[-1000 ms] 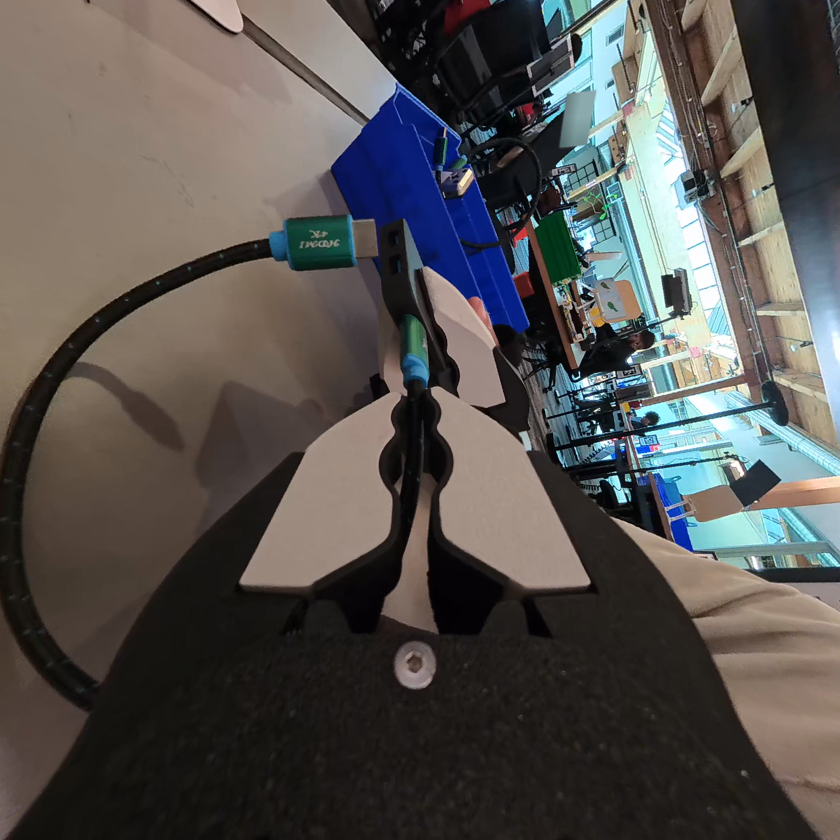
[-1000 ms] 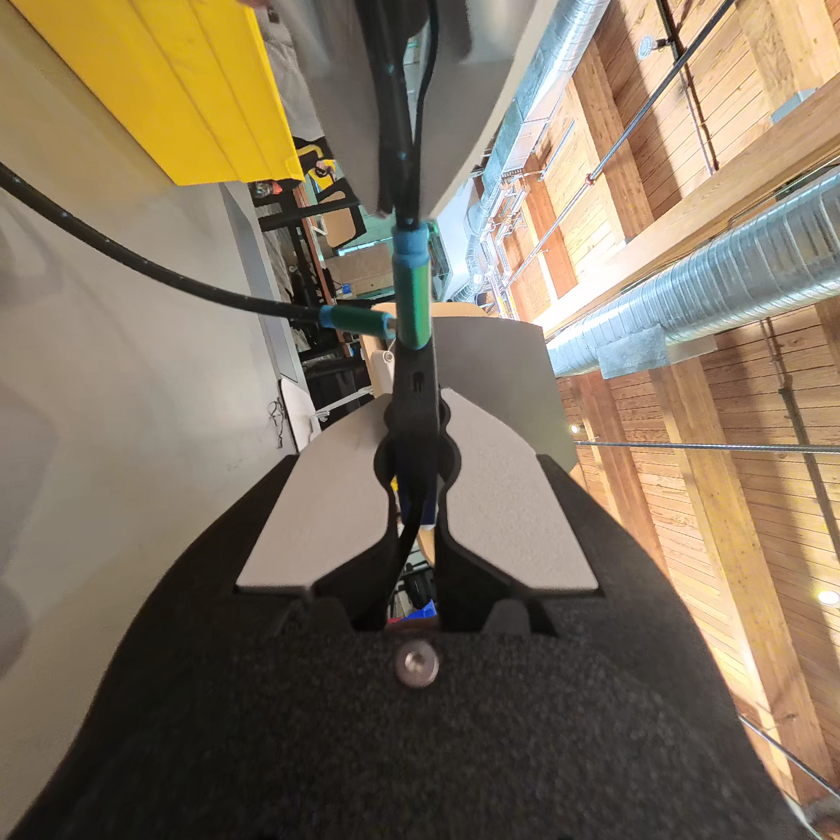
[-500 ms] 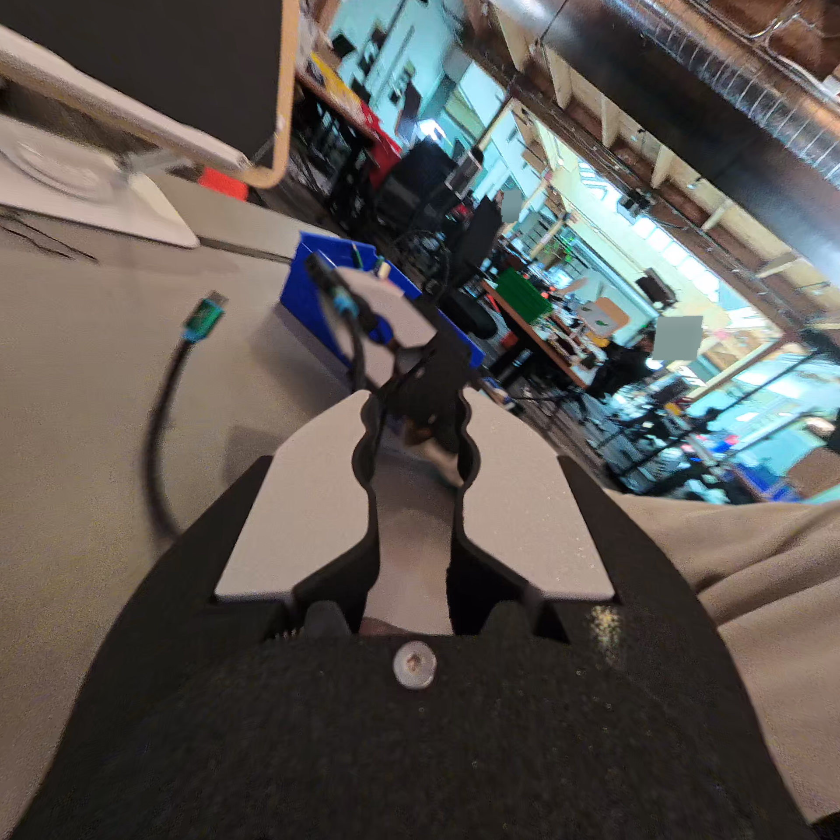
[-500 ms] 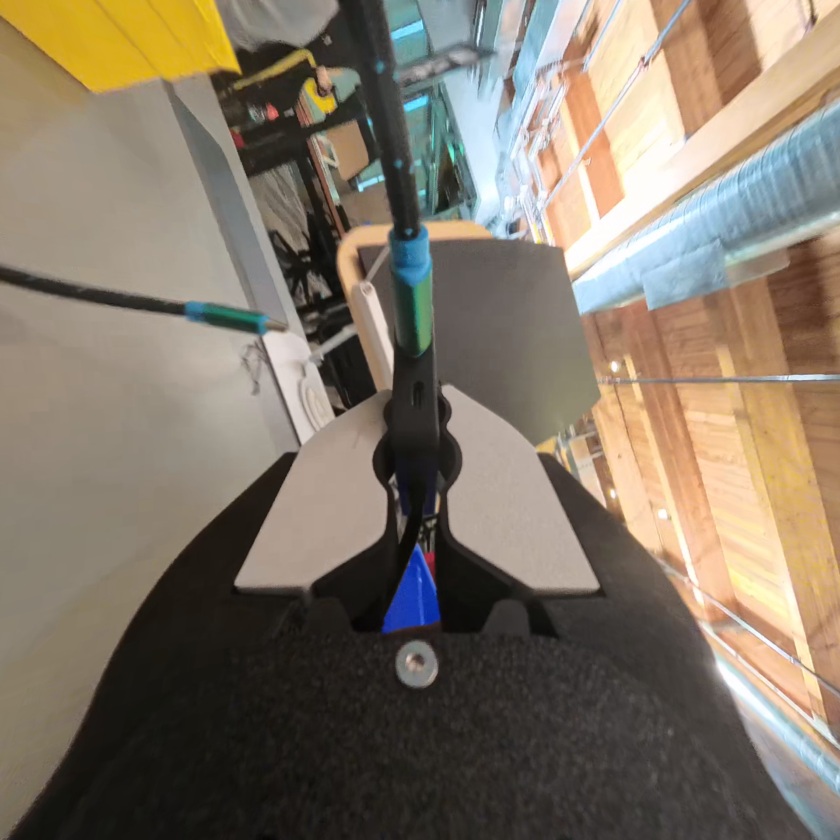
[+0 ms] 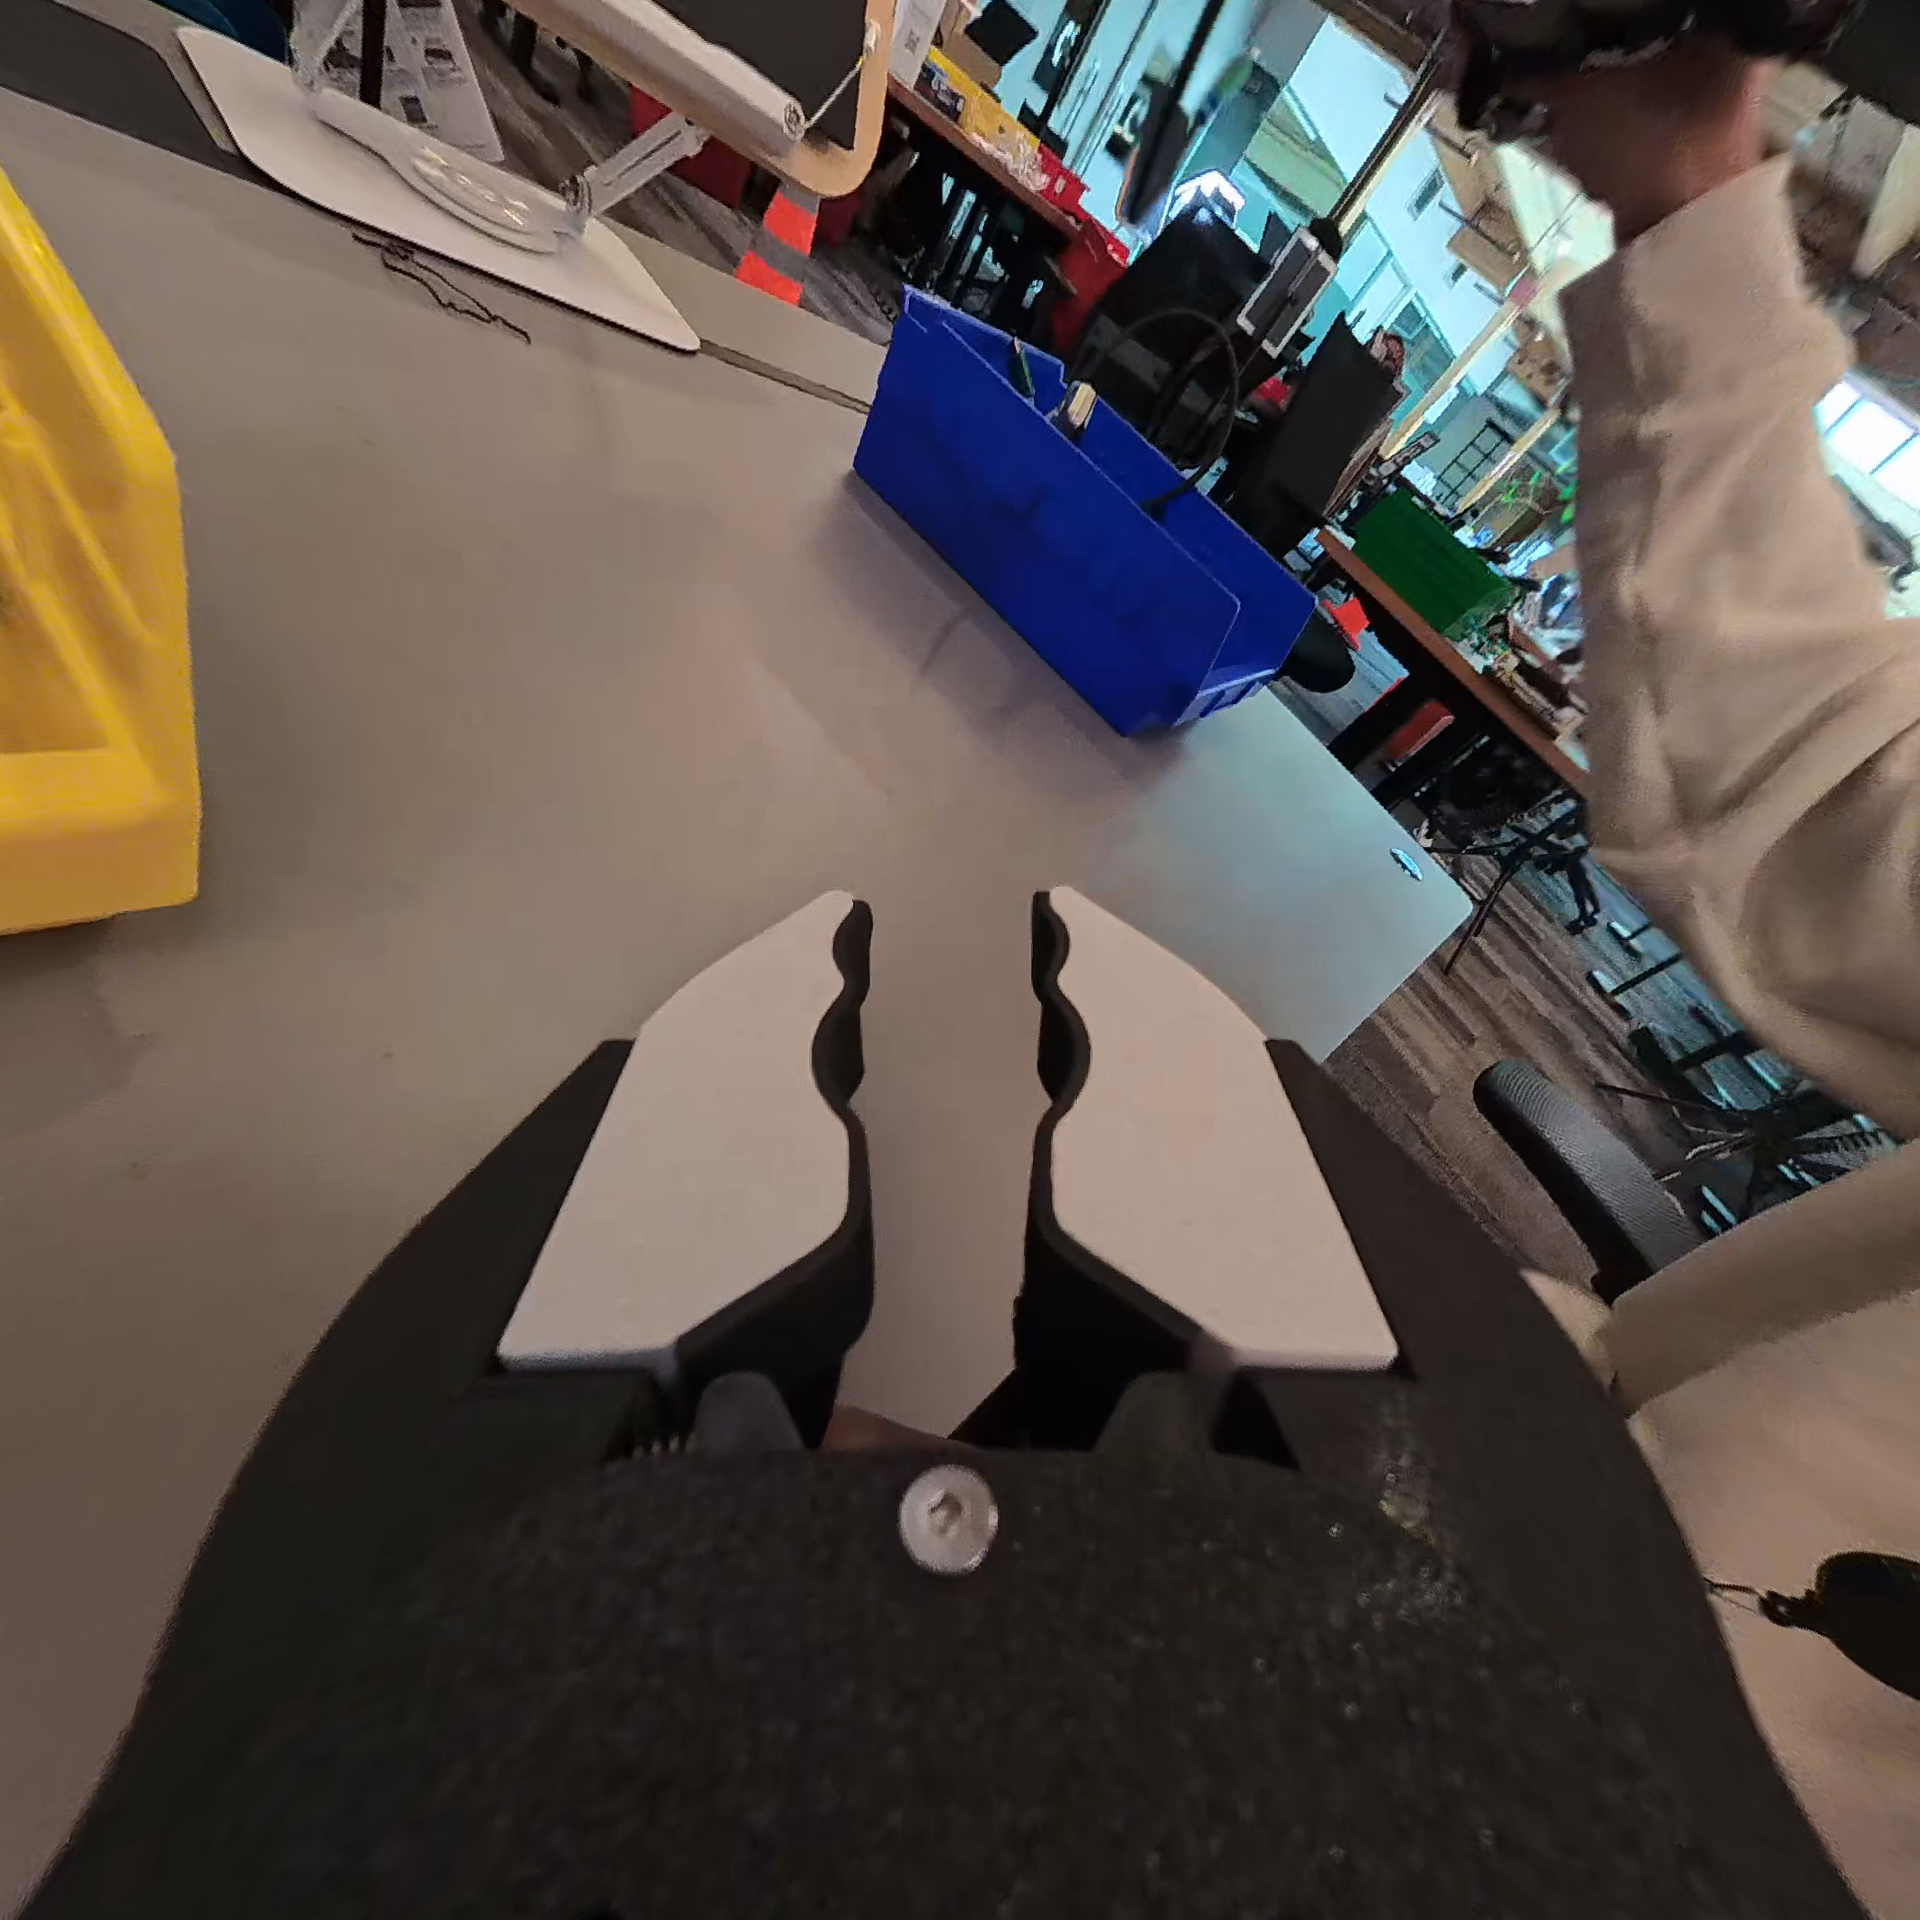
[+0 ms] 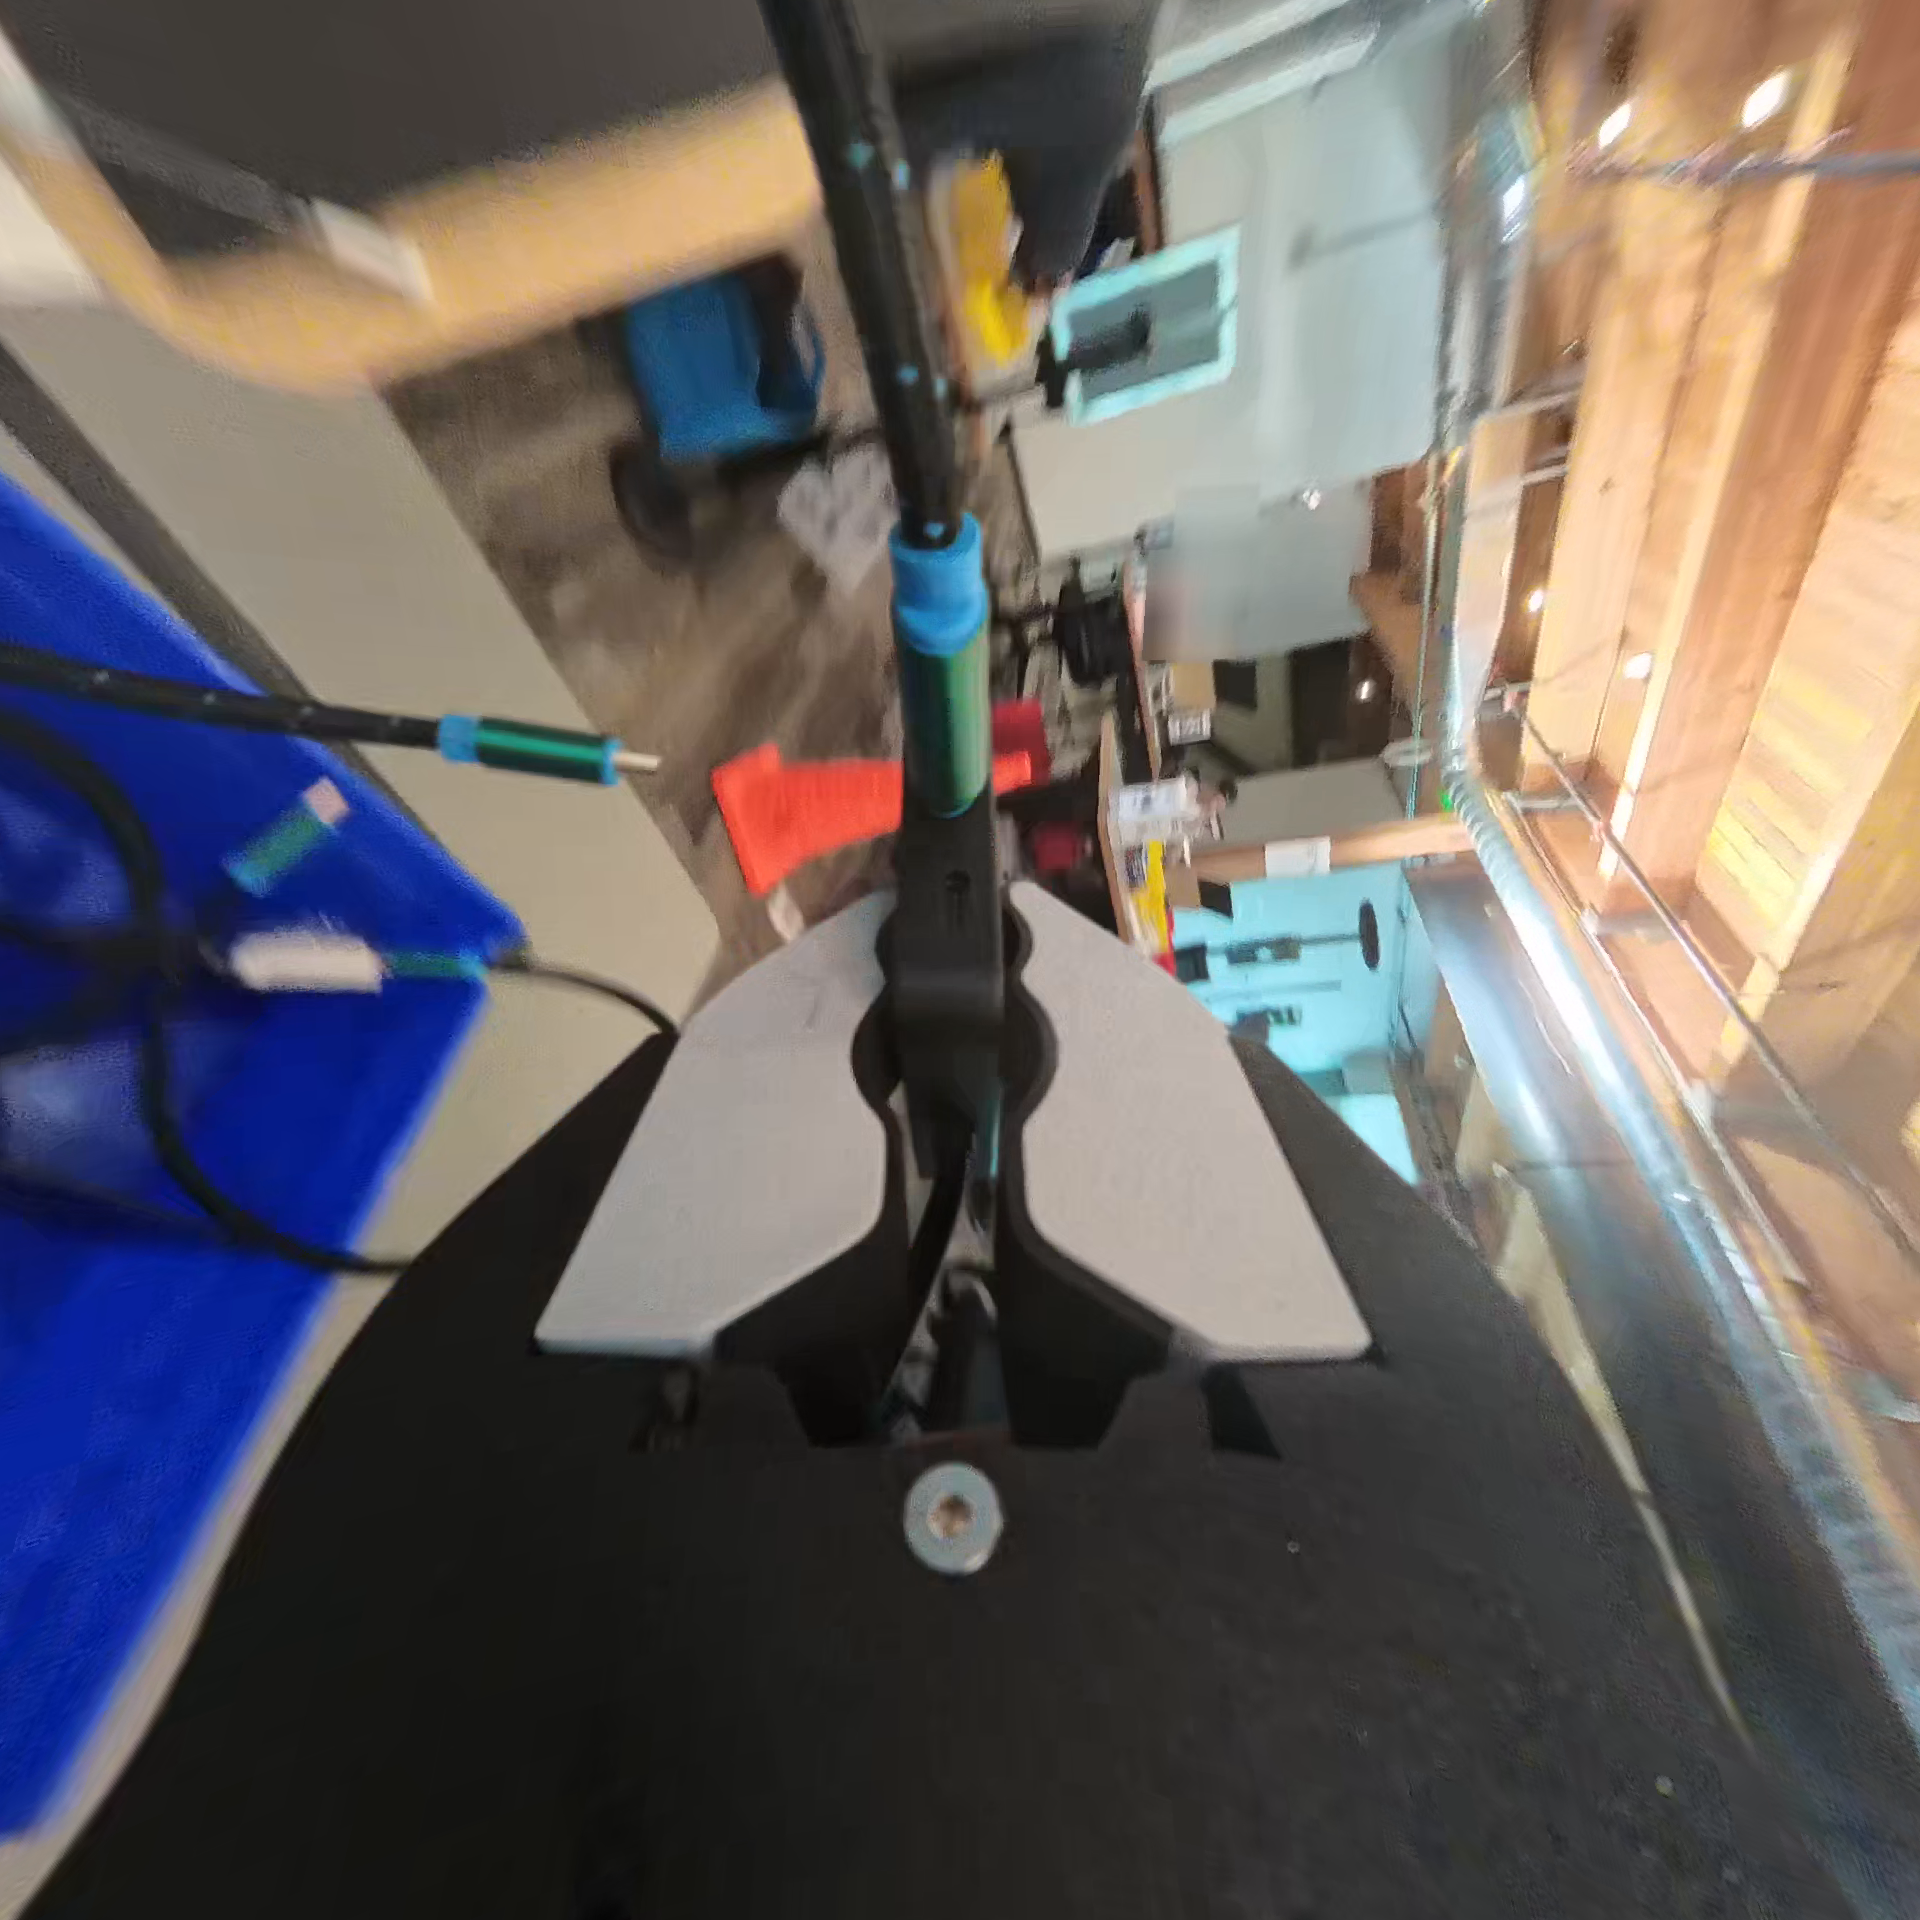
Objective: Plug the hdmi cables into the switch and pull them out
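My right gripper point(image 6: 948, 914) is shut on the black HDMI switch point(image 6: 948, 935), held edge-on in the air. A green HDMI plug with a blue collar point(image 6: 940, 686) sits in the switch's far end, and its black braided cable runs up out of view. A second green plug point(image 6: 530, 750) hangs free to the left, unplugged, above the blue bin point(image 6: 156, 1039). My left gripper point(image 5: 948, 909) is open and empty above the grey table point(image 5: 520, 623). The switch and cables do not show in the left wrist view.
A blue bin point(image 5: 1070, 540) holding cables stands ahead of my left gripper near the table's right edge. A yellow bin point(image 5: 83, 665) stands at the left. A white stand base point(image 5: 436, 197) lies at the back. A person in a light sleeve point(image 5: 1745, 623) is at the right. My right fingertips sit around 60 cm from my left ones.
My left gripper let go of the cable, opened and swung away from the switch. The second plug came out of the switch. My right gripper carried the switch over toward the blue bin.
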Demonstrator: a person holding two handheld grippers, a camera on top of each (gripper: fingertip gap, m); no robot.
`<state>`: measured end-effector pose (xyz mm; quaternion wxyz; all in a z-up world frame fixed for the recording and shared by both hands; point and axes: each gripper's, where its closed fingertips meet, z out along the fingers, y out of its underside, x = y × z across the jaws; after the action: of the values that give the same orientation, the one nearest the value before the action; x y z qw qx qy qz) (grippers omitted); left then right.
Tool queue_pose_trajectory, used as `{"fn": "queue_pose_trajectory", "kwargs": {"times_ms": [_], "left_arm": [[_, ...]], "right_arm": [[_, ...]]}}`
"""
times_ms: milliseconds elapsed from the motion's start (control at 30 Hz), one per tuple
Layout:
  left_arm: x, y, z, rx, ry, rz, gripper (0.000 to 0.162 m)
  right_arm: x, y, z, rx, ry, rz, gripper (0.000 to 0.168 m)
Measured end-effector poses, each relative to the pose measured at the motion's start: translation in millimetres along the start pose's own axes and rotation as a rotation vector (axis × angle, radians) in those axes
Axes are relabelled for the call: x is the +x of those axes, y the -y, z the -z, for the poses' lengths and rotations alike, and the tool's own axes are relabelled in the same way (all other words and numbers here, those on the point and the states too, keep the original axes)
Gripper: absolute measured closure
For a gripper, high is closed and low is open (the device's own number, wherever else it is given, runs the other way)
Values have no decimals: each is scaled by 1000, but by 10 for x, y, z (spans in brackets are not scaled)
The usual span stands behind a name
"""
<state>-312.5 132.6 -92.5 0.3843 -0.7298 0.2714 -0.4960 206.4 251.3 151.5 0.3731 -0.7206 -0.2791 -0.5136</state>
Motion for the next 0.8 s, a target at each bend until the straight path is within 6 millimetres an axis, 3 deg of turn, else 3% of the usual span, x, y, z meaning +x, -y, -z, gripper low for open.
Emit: {"fn": "queue_pose_trajectory", "kwargs": {"times_ms": [67, 167, 200, 300, 400, 467, 533, 633, 700, 800], "left_arm": [[29, -44, -32, -18, -13, 15, 133], [95, -122, -103, -59, -44, 28, 133], [103, -146, -126, -73, -43, 18, 133], [111, -195, -180, -103, -28, -16, 133], [83, -239, -201, -128, -10, -28, 133], [65, -235, -192, -124, -10, -17, 133], [31, -244, -179, -129, -12, -1, 133], [-16, -244, -164, -129, -13, 24, 133], [-25, -248, -167, -133, -24, 46, 133], [-22, -265, -185, -144, -41, 59, 133]], "right_arm": [[43, -309, -164, -117, 60, 91, 155], [-201, -654, -424, -278, 215, 253, 155], [-360, -695, -515, -307, 269, 305, 155], [-1093, -789, -735, -394, 516, 441, 155], [-1874, -764, -878, -430, 761, 469, 155], [-2225, -754, -884, -485, 914, 464, 154], [-2329, -663, -830, -537, 1036, 457, 154], [-2594, -359, -528, -497, 1381, 328, 154], [-2672, -199, -622, -458, 1430, 244, 154], [-2860, -178, -811, -476, 1476, 142, 153]]}}
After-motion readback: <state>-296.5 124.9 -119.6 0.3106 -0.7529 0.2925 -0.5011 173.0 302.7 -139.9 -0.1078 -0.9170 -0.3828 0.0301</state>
